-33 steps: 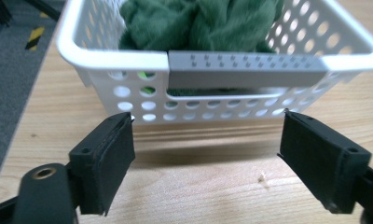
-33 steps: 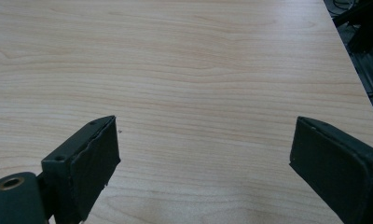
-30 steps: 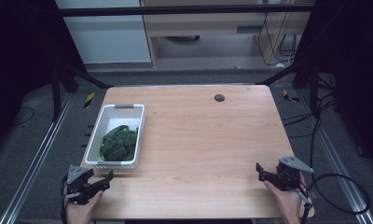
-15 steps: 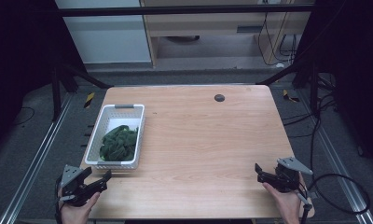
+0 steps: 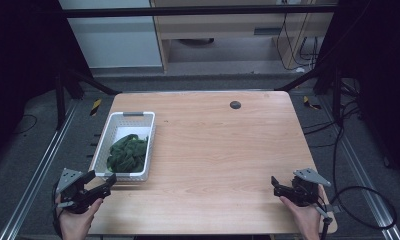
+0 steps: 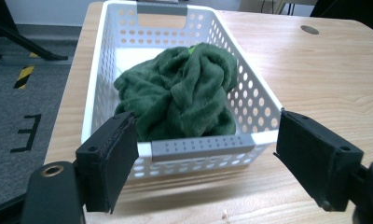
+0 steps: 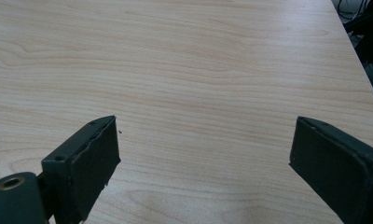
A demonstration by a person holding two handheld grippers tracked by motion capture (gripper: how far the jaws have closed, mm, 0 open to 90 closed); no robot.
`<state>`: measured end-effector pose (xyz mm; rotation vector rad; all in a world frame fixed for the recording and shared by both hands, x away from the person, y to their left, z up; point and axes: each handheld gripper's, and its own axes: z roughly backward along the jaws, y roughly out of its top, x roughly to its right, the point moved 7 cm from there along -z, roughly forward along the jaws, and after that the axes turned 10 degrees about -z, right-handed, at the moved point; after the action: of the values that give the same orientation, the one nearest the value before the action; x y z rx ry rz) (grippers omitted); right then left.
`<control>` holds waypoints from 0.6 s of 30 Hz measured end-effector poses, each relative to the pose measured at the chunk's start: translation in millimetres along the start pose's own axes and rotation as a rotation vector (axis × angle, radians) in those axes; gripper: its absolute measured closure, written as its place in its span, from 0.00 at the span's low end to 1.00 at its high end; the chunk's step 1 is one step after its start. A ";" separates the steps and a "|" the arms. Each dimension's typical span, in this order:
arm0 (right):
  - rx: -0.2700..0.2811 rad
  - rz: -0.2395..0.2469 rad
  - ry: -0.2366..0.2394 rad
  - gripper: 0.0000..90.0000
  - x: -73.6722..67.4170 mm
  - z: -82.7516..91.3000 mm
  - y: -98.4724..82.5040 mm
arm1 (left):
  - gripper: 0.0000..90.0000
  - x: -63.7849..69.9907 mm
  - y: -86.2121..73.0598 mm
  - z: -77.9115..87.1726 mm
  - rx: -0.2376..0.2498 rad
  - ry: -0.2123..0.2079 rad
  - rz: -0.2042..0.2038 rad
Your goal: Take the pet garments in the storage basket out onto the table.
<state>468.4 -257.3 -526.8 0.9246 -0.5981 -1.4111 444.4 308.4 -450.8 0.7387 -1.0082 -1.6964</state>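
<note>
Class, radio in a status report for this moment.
Left gripper open, facing basket. Right gripper open over bare table. Green cloth bunched in basket, untouched. Nothing in the way.

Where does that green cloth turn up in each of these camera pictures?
High view: green cloth lies in the white basket, left of table centre.
Left gripper view: green cloth fills the middle, inside the basket.
Right gripper view: not in it.
Shared landmark: the dark round spot on the wooden table.

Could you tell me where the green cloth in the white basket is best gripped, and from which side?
Probably from above, on the raised fold at the top of the green cloth. It lies bunched inside the basket, whose walls block any side approach. The open left gripper is nearest, facing the basket's near end.
</note>
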 end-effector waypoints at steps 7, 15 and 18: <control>-0.006 0.004 -0.005 0.09 0.9 -0.8 -0.8 | 0.22 -1.6 13.8 -4.1 -0.001 -0.017 -0.012; -0.006 0.004 -0.007 0.09 1.4 -1.4 -1.0 | 0.21 0.3 26.7 -10.3 -0.003 -0.034 -0.023; -0.006 0.001 -0.005 0.09 1.2 -1.1 -0.9 | 0.21 -0.3 32.4 -13.0 0.000 -0.032 -0.024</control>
<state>468.9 -258.2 -528.3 0.9155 -0.5980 -1.4138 469.6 299.8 -428.3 0.7279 -1.0252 -1.7341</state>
